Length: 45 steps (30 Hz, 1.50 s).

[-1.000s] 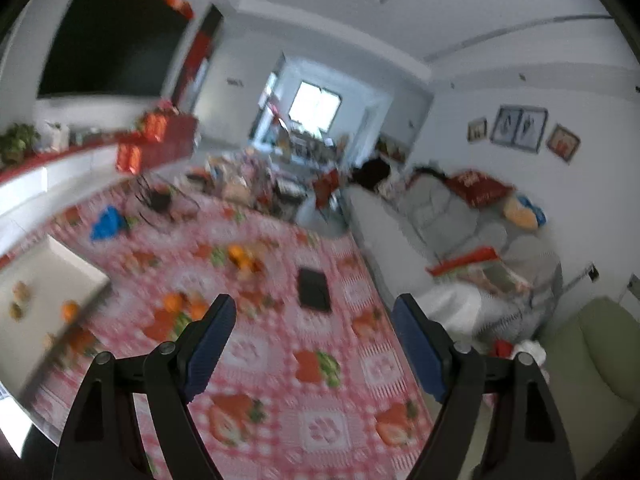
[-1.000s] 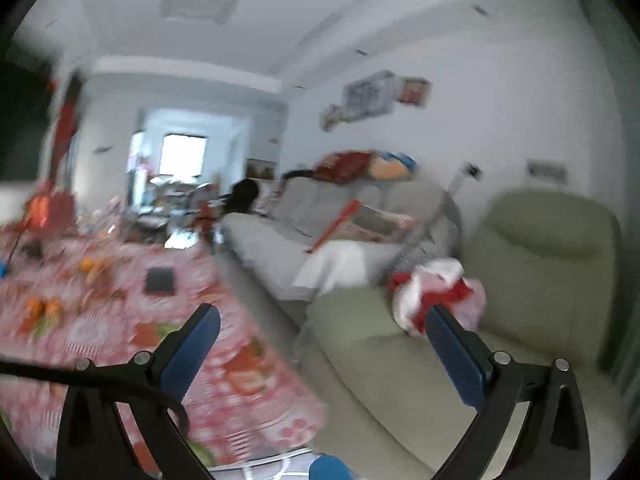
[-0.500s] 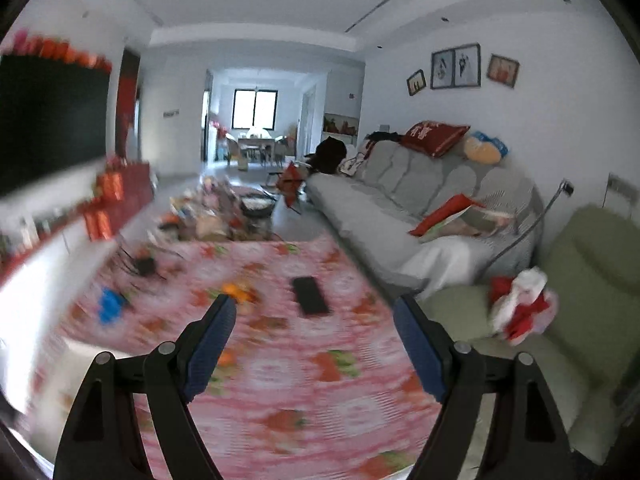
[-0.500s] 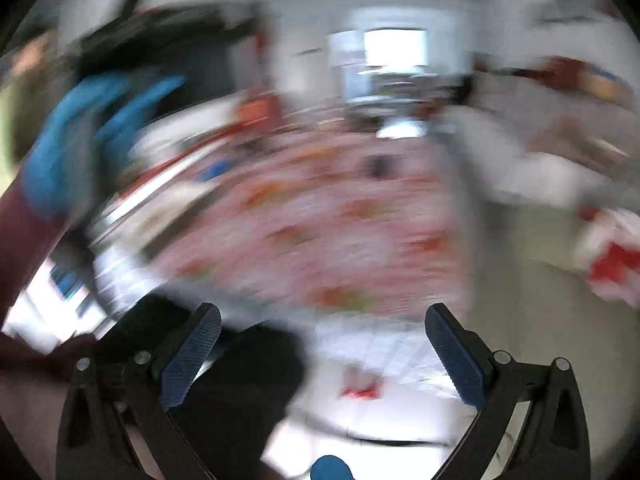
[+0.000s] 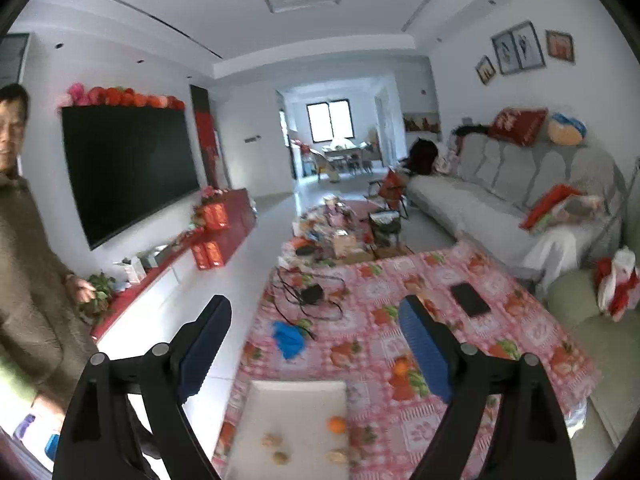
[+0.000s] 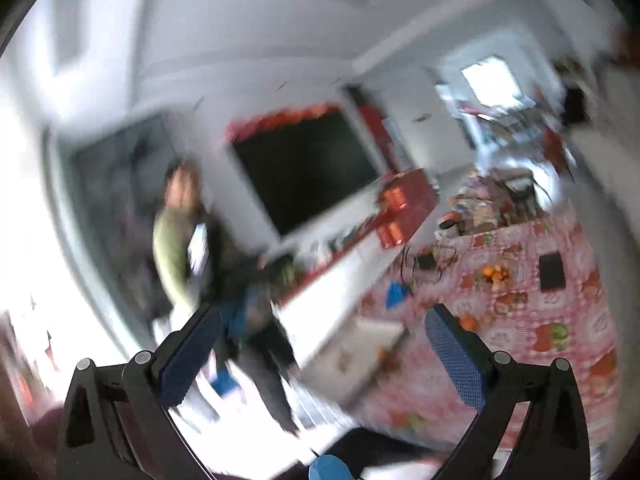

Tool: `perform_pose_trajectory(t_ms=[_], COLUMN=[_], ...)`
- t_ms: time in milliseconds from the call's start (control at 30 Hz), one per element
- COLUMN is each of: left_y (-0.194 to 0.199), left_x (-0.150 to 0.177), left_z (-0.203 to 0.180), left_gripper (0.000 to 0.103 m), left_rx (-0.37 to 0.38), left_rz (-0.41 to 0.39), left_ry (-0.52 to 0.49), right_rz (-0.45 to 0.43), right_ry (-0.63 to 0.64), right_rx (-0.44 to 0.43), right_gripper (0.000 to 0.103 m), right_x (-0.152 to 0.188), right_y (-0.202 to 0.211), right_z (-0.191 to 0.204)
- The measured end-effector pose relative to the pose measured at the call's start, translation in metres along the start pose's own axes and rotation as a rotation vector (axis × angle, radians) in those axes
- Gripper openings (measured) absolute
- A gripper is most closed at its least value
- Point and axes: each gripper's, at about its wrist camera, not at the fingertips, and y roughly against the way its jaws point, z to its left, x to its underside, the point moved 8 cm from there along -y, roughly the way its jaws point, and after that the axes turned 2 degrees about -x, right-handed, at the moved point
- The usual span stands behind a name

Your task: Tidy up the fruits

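Both grippers are hanging in the air with fingers wide apart, the left gripper (image 5: 316, 344) and the right gripper (image 6: 322, 348) gripping nothing. An orange (image 5: 336, 425) is sitting in the white tray (image 5: 296, 396) on the surface (image 5: 520, 332); another orange (image 5: 399, 368) is lying beside the tray.

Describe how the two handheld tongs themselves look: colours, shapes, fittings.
The left tongs have matte black angular linkage arms with round silver rivets at the joints, ending in flat, dark blue, finely ribbed rectangular finger pads. The right tongs are built alike: black arms, silver rivets, textured blue pads, plus a rounded blue knob at the bottom edge. No cables, markings or sleeves are visible.
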Motion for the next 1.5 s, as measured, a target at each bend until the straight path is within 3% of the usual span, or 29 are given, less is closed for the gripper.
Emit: perform_pose_trajectory(t_ms=[100,167,267,367,500,600,700,733,800,933,1100,1200,1233,1267,1500], left_y=[-0.007,-0.019,-0.048,-0.098,-0.179,-0.224,-0.27,-0.283,-0.308,-0.336,-0.359,-0.37,-0.371,-0.372,-0.352], left_x=[-0.021,-0.031,-0.022,0.028,0.129,0.186,0.217,0.221,0.231,0.239,0.25,0.262,0.26,0.26,0.267], left_z=[0.03,0.034,0.022,-0.018,-0.094,-0.147,-0.182,-0.187,-0.192,-0.179,-0.184,-0.19,-0.19,-0.191,-0.178], left_gripper=[0.088,0.088,0.091,0.094,0.094,0.091,0.088,0.086,0.083,0.078,0.076,0.057,0.043,0.039,0.039], left_rx=[0.028,0.051,0.029,0.106,0.197,0.232,0.217,0.204,0.194,0.148,0.127,0.131,0.132,0.137,0.101], left_rz=[0.037,0.07,0.107,0.217,0.437,0.536,0.564,0.566,0.583,0.619,0.641,0.681,0.668,0.673,0.666], left_ry=[0.06,0.023,-0.072,-0.12,-0.13,-0.15,-0.166,-0.152,-0.088,0.009,0.002,0.001,0.027,0.034,0.076], right_rz=[-0.045,-0.038,0.097,0.304,0.57,0.673,0.717,0.729,0.677,0.61,0.594,0.592,0.589,0.587,0.603], right_ry=[-0.07,-0.098,-0.126,-0.159,-0.224,-0.157,-0.065,-0.067,0.026,0.061,0.076,0.077,0.079,0.082,0.103], right_rx=[0.066,0.153,0.311,0.497,0.705,0.814,0.897,0.898,0.884,0.864,0.86,0.861,0.86,0.858,0.834], right_gripper=[0.102,0.102,0.102,0.102,0.102,0.102,0.102,0.103,0.103,0.103,0.103,0.103,0.103,0.103,0.103], right_x=[-0.051,-0.068,-0.066,-0.01,0.099,0.152,0.181,0.19,0.187,0.187,0.194,0.195,0.195,0.196,0.197], right_y=[-0.033,-0.057,-0.113,-0.177,-0.236,-0.239,-0.225,-0.222,-0.214,-0.199,-0.197,-0.199,-0.196,-0.194,-0.199], right_z=[-0.022,-0.041,-0.092,-0.174,-0.287,-0.337,-0.369,-0.376,-0.373,-0.369,-0.366,-0.366,-0.366,-0.366,-0.366])
